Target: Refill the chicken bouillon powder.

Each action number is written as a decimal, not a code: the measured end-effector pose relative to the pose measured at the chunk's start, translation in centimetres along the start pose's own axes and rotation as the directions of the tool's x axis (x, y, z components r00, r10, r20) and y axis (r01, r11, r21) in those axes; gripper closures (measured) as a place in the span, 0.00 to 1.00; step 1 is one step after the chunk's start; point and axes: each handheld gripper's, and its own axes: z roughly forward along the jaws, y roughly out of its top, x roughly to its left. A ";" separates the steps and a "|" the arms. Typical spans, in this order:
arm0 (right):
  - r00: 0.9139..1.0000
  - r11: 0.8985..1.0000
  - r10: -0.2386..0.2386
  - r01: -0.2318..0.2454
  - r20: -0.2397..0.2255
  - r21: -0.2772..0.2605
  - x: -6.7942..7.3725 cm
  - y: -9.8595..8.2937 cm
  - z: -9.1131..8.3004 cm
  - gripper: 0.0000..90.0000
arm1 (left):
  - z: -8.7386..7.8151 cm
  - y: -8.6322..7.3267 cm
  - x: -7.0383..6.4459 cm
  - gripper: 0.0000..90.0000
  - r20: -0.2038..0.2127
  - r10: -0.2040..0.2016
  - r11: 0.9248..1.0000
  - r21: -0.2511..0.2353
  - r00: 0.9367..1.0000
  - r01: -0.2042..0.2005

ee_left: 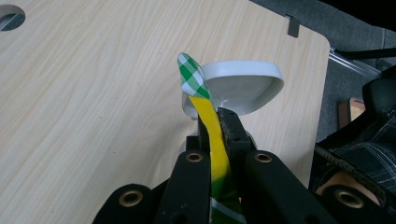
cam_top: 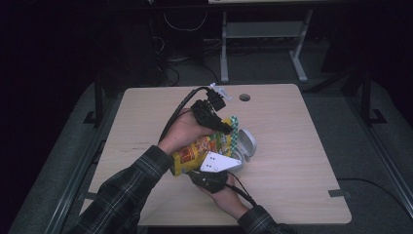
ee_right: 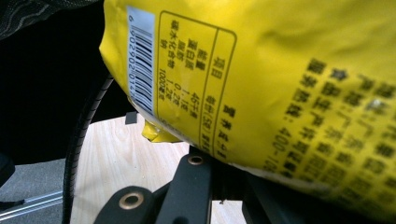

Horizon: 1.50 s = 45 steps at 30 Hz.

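From above, you hold one yellow snack bag (cam_top: 199, 151) off the desk (cam_top: 302, 165), above the middle of it, a little nearer the near edge than the far one. Your left gripper (cam_top: 225, 127) grips the bag's upper end and your right gripper (cam_top: 214, 173) is at its lower end. Just beside the bag, on the side toward the right edge, one white bowl (cam_top: 247, 145) is tipped on the desk.

The left gripper view gives what the high view cannot: the jaws are clenched on the bag's flat sealed edge (ee_left: 214, 140), and its green-and-white checked tip (ee_left: 191, 77) sticks up past them, in front of the white bowl (ee_left: 247, 81), which stands tilted on its side, hollow toward the camera. One round cable hole (ee_left: 9, 16) sits near the desk's far edge.

The right gripper view shows the bag's back panel (ee_right: 280, 70) close up: one barcode (ee_right: 142, 60) and one boxed table of print. The bag covers the jaw tips, so I cannot tell whether your right gripper is pinching it or loose.

Counted: one bag, one bowl, two grippers.
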 end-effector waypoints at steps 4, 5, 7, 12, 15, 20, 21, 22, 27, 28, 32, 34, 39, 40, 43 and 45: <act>1.000 1.000 -0.001 0.001 0.001 -0.001 0.0 0.0 0.0 1.00 | 0.0 0.0 0.0 1.00 0.000 0.000 1.000 0.000 1.000 0.000; 1.000 1.000 -0.001 0.001 0.000 -0.001 0.0 0.0 0.0 1.00 | 0.0 0.0 0.0 1.00 0.000 0.000 1.000 0.000 1.000 0.000; 1.000 1.000 -0.001 0.001 0.001 -0.001 0.0 0.0 0.0 1.00 | 0.0 0.0 0.0 1.00 0.001 0.000 1.000 0.000 1.000 0.000; 1.000 1.000 0.000 0.000 0.000 -0.002 0.0 0.0 0.0 1.00 | 0.0 0.0 0.0 1.00 0.001 -0.003 1.000 -0.001 1.000 0.003; 1.000 1.000 0.000 0.000 0.000 -0.002 0.0 0.0 0.0 1.00 | 0.0 0.0 0.0 1.00 0.000 -0.002 1.000 0.000 1.000 0.002; 1.000 1.000 0.000 0.000 0.000 -0.003 0.0 0.0 0.0 1.00 | 0.0 0.0 0.0 1.00 -0.001 -0.004 1.000 0.002 1.000 0.004; 1.000 1.000 0.001 -0.001 -0.001 -0.003 0.0 0.0 0.0 1.00 | 0.0 0.0 0.0 1.00 -0.001 -0.007 1.000 0.000 1.000 0.007; 1.000 1.000 0.002 -0.002 -0.001 -0.003 0.0 0.0 0.0 1.00 | 0.0 0.0 0.0 1.00 -0.001 -0.009 1.000 0.000 1.000 0.009; 1.000 1.000 0.002 -0.002 -0.001 -0.003 0.0 0.0 0.0 1.00 | 0.1 0.1 0.0 1.00 -0.001 -0.008 1.000 0.000 1.000 0.008; 1.000 1.000 0.003 -0.003 0.000 -0.003 0.0 0.0 0.0 1.00 | 0.1 0.1 0.1 1.00 -0.001 -0.008 1.000 0.000 1.000 0.008; 1.000 1.000 0.004 -0.004 -0.001 -0.003 0.0 0.0 0.0 1.00 | 0.1 0.1 0.1 1.00 -0.001 -0.009 1.000 0.000 1.000 0.009; 1.000 1.000 0.004 -0.004 -0.001 -0.004 0.0 0.0 0.0 1.00 | 0.1 0.1 0.1 1.00 0.000 -0.010 1.000 0.002 1.000 0.010; 1.000 1.000 0.007 -0.007 -0.003 -0.005 0.0 0.0 0.0 1.00 | 0.2 0.1 0.1 1.00 -0.001 -0.013 1.000 0.009 1.000 0.013; 1.000 1.000 0.007 -0.007 -0.003 -0.006 0.0 0.0 0.0 1.00 | 0.1 0.1 0.1 1.00 -0.001 -0.013 1.000 0.009 1.000 0.013; 1.000 1.000 0.007 -0.007 -0.004 -0.008 0.0 0.0 0.0 1.00 | 0.2 0.1 0.1 1.00 -0.001 -0.012 1.000 0.012 1.000 0.012; 1.000 1.000 0.008 -0.008 -0.005 -0.007 0.0 0.0 0.0 1.00 | 0.2 0.1 0.1 1.00 -0.002 -0.013 1.000 0.011 1.000 0.013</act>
